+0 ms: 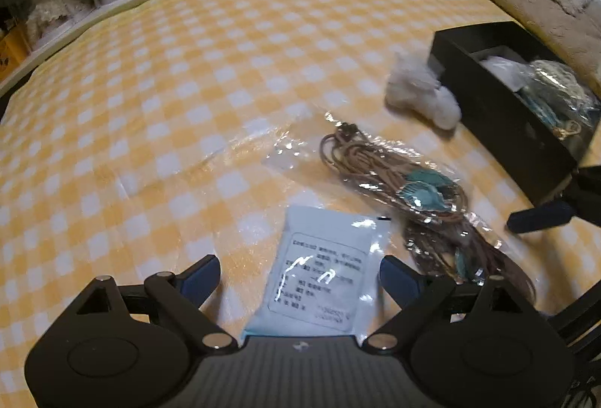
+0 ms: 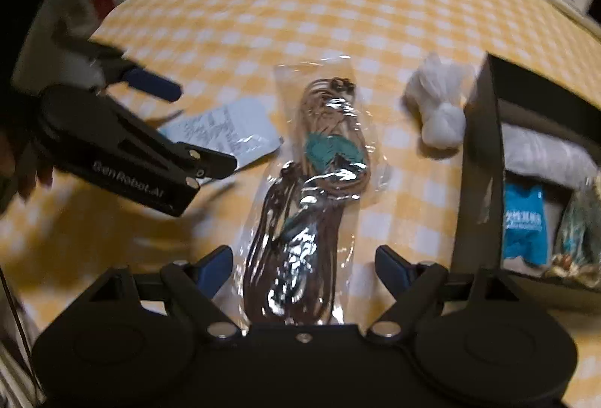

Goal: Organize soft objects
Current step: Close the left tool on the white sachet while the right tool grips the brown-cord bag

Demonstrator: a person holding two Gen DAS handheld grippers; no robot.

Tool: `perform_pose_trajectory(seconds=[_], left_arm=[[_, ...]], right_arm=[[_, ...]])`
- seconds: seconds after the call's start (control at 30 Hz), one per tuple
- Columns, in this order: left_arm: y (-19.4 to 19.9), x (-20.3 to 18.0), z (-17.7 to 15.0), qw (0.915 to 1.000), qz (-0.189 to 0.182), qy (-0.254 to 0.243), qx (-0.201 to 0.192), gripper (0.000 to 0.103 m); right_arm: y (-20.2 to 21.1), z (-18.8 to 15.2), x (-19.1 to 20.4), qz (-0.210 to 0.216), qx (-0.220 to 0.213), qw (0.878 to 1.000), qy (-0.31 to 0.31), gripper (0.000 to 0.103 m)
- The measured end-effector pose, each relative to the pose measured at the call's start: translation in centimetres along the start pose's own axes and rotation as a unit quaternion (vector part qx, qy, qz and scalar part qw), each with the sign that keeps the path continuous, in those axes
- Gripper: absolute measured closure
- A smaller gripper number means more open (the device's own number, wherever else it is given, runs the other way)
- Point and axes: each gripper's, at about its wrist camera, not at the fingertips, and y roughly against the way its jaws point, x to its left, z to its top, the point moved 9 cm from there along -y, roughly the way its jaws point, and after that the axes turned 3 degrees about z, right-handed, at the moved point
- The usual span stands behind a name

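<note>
Pale labelled packet lies between the spread left tongs.

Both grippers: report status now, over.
Left gripper open over pale packet. Right gripper open over bagged cords. White plush loose beside black box. Nothing blocking.

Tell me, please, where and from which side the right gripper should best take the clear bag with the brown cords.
Probably the near end of the clear bag. It lies flat and lengthwise, its dark cord bundle already between the open fingers of the right gripper. Come straight down from above and pinch across the narrow width, cords and film together; the loose film alone would likely slip.
</note>
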Motion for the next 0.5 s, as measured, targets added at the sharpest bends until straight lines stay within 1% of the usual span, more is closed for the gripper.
perform_pose_trajectory(seconds=[0.1, 0.2, 0.27, 0.3, 0.37, 0.4, 0.43, 0.47, 0.5], left_arm=[[-1.2, 0.0, -0.2, 0.9998, -0.011, 0.005, 0.018, 0.011], [-1.4, -0.3, -0.2, 0.9997, -0.005, -0.005, 0.025, 0.012], [-1.4, -0.4, -0.1, 0.9996, -0.007, -0.005, 0.028, 0.016], [-1.3, -0.5, -0.1, 0.9996, -0.008, -0.005, 0.026, 0.021], [-1.0, -0.5, 0.1, 0.9998, -0.007, -0.002, 0.021, 0.039], [-0.9, -0.4, 0.2, 0.9998, -0.005, 0.003, 0.019, 0.041], [-0.7, -0.3, 0.2, 0.9998, -0.005, 0.010, 0.017, 0.042], [-0.6, -0.2, 0.2, 0.9997, -0.005, 0.020, 0.015, 0.042], [-0.5, -0.2, 0.1, 0.9996, -0.003, 0.026, 0.013, 0.043]], right_arm=[[-1.1, 0.1, -0.4, -0.004, 0.007, 1.000, -0.018, 0.019], [-1.6, 0.0, -0.3, -0.010, 0.012, 1.000, -0.019, 0.018], [-1.8, -0.1, -0.3, -0.013, 0.017, 1.000, -0.015, 0.018], [-2.0, 0.0, -0.2, -0.013, 0.018, 1.000, -0.014, 0.019], [-2.2, 0.1, -0.1, -0.012, 0.015, 1.000, -0.008, 0.022], [-2.1, 0.2, -0.1, -0.010, 0.013, 1.000, -0.004, 0.028], [-1.9, 0.2, 0.0, -0.008, 0.009, 1.000, -0.001, 0.037], [-1.8, 0.3, 0.0, -0.008, 0.006, 1.000, 0.001, 0.040], [-1.7, 0.4, 0.0, -0.006, 0.004, 1.000, 0.001, 0.048]])
